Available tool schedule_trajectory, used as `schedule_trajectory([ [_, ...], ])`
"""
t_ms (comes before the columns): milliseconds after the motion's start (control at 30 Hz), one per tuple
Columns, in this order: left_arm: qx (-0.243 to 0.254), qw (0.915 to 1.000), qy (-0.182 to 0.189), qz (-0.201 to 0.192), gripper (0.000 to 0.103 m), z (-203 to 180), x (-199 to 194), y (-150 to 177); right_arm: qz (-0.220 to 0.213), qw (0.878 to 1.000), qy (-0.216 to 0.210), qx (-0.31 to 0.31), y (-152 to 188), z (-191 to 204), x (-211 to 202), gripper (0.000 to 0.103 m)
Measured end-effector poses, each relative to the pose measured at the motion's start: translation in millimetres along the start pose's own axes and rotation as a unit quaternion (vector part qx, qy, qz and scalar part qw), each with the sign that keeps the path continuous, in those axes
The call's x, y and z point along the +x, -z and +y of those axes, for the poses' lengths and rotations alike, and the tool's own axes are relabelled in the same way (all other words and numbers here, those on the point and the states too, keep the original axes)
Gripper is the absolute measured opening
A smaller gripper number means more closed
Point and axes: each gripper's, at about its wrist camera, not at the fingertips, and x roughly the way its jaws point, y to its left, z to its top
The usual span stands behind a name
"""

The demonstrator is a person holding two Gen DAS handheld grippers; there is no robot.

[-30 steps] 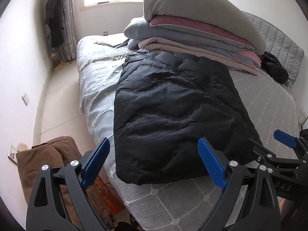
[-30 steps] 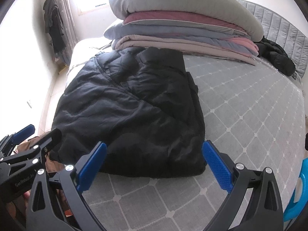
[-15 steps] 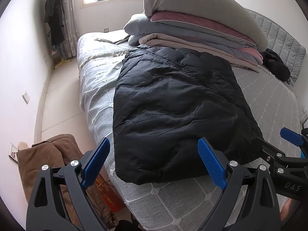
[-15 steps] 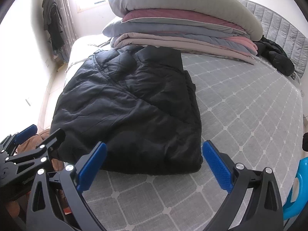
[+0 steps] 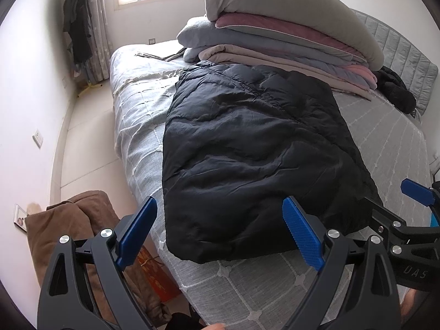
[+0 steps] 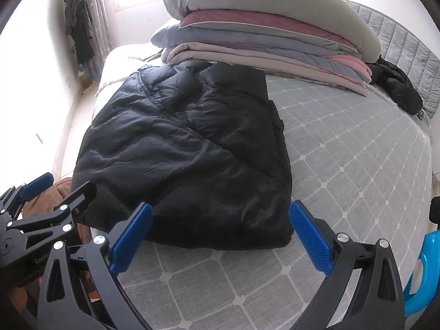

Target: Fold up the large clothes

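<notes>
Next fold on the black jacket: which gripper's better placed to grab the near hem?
Probably right. The right gripper, jaws open, squarely faces the black jacket hem. The left gripper, also open, straddles its outer corner at the bed edge.

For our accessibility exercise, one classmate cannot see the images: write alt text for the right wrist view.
A black padded coat lies folded on a grey quilted bed, just beyond the open, empty right gripper with blue-padded fingers. Behind the coat sits a stack of folded blankets; the left gripper shows at the lower left edge.
</notes>
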Motion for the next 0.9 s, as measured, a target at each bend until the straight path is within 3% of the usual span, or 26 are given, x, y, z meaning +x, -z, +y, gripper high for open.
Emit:
schedule_trajectory([
  [900, -0.001, 1.0, -0.003, -0.003, 0.09, -2.4, -1.3, 0.1, -0.003, 1.0, 0.003, -0.012, -3.3, 2.7, -1.1, 0.096],
])
